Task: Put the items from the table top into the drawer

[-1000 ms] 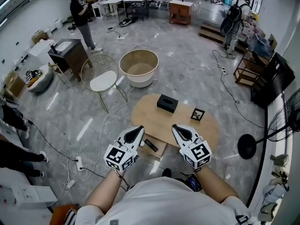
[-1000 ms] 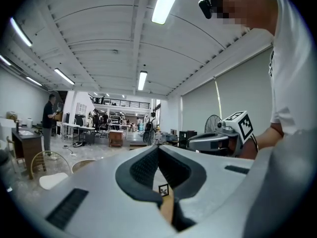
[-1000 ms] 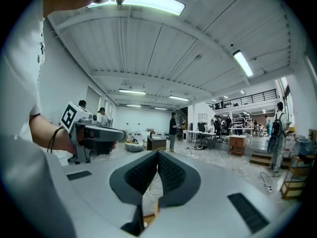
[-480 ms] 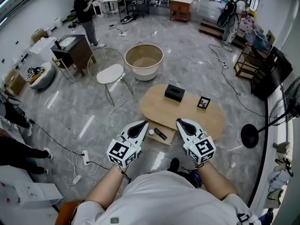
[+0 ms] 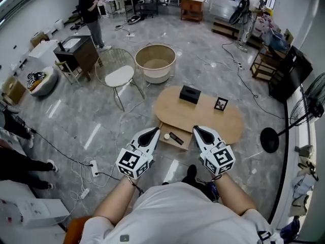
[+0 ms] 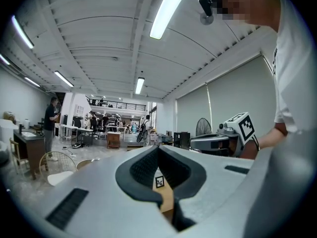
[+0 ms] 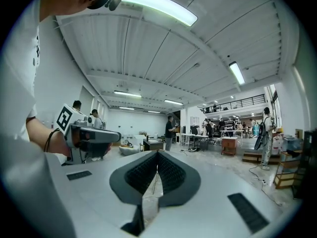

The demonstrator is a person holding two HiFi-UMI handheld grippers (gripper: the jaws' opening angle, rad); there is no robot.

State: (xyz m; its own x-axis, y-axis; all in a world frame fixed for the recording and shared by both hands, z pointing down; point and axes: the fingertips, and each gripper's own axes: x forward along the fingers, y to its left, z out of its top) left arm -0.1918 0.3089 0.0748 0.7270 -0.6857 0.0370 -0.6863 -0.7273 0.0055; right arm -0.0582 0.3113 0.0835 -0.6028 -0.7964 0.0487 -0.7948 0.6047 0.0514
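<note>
My left gripper and my right gripper are both closed and both empty. In each gripper view the two dark ribbed jaws are meeting at their tips with nothing pinched between them. I am holding the pair out level in front of my chest, side by side and apart from each other, with their tips pointing toward a low oval wooden surface that is standing a little way ahead of me on the grey floor. Neither gripper is touching the surface or anything on it.

A shallow wooden drawer is standing pulled out from the near edge of the surface, toward its left end. Two things are lying inside it: a small white ball and, just beside it, a black oblong item, too small for me to identify. I am judging these to be items already put away.

Two items are waiting on top. A black box is sitting near the far edge, toward the left end. A small framed card, black-bordered with a pale centre, is standing near the far edge around the middle, well apart from the box. I am also glimpsing this card through the gap below the tips in the left gripper view.

So the task is looking roughly half done: two items are in the drawer and two are left to pick up, and closing the drawer may follow, though the task is not asking for that.
</note>
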